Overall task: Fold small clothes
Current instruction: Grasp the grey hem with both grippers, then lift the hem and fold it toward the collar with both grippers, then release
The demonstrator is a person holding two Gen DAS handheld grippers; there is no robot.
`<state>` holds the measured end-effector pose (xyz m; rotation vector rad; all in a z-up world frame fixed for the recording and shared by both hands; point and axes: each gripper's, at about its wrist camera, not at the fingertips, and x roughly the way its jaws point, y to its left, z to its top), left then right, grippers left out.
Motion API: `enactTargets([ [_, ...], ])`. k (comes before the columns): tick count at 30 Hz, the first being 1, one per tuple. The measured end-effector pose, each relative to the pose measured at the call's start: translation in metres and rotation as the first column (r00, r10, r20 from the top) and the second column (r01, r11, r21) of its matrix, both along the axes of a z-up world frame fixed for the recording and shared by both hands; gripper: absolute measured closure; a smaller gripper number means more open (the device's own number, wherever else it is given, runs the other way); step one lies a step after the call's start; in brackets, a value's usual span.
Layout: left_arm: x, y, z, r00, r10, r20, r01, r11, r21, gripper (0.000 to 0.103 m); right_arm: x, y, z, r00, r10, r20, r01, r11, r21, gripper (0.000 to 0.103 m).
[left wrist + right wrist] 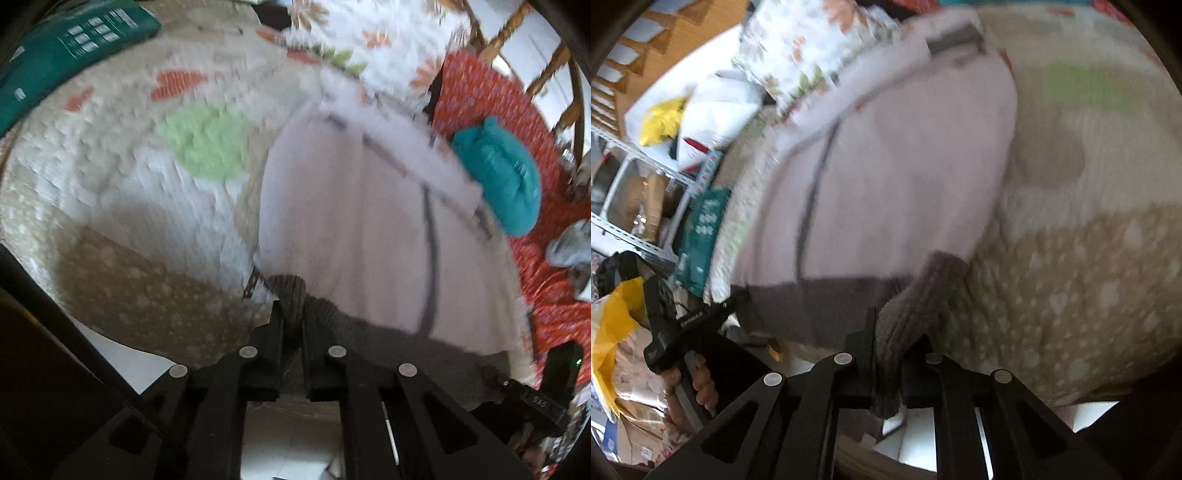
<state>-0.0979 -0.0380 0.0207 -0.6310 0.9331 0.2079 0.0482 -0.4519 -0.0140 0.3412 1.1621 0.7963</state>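
Pinching the grey ribbed hem of the pale garment (351, 221), the left gripper (293, 317) and right gripper (888, 354) each clamped one near corner. Garment lay spread on the quilt (110, 177), a teal bundle (506, 177) touching its far right edge.

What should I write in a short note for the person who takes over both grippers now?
Left gripper: jaws shut on the grey ribbed hem of the white garment.
Right gripper: jaws shut on the same grey hem at the other corner.
The garment lies spread on the patterned blanket; a teal cloth bundle sits beyond it.
Done: both hem corners gripped.
Left: the folding itself; no finished fold is visible yet.
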Motion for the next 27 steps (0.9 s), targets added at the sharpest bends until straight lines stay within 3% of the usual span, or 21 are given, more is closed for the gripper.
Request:
enactTargets([
  [5, 0.021, 0.016, 0.041, 0.995, 0.033, 0.094, -0.027, 0.997, -0.067, 0.096, 0.016, -0.008, 0.045, 0.998, -0.019, 0.065, 0.013, 0.996, 0.093, 0.094],
  [9, 0.078, 0.019, 0.070, 0.987, 0.041, 0.156, -0.035, 0.999, -0.040, 0.096, 0.057, 0.001, 0.081, 0.992, -0.052, 0.116, 0.033, 0.987, 0.158, 0.094],
  [13, 0.144, 0.024, 0.079, 0.983, 0.043, 0.178, -0.046, 0.999, 0.013, 0.096, 0.113, 0.019, 0.096, 0.980, -0.115, 0.163, 0.087, 0.981, 0.173, 0.094],
  [20, 0.257, 0.044, 0.049, 0.992, 0.041, 0.122, -0.042, 0.999, 0.010, 0.096, 0.214, 0.044, 0.077, 0.964, -0.214, 0.160, 0.194, 0.972, 0.132, 0.094],
  [27, 0.327, 0.064, 0.018, 0.995, 0.057, 0.086, -0.057, 0.998, -0.002, 0.095, 0.291, 0.061, 0.036, 0.963, -0.255, 0.086, 0.245, 0.962, 0.117, 0.093],
])
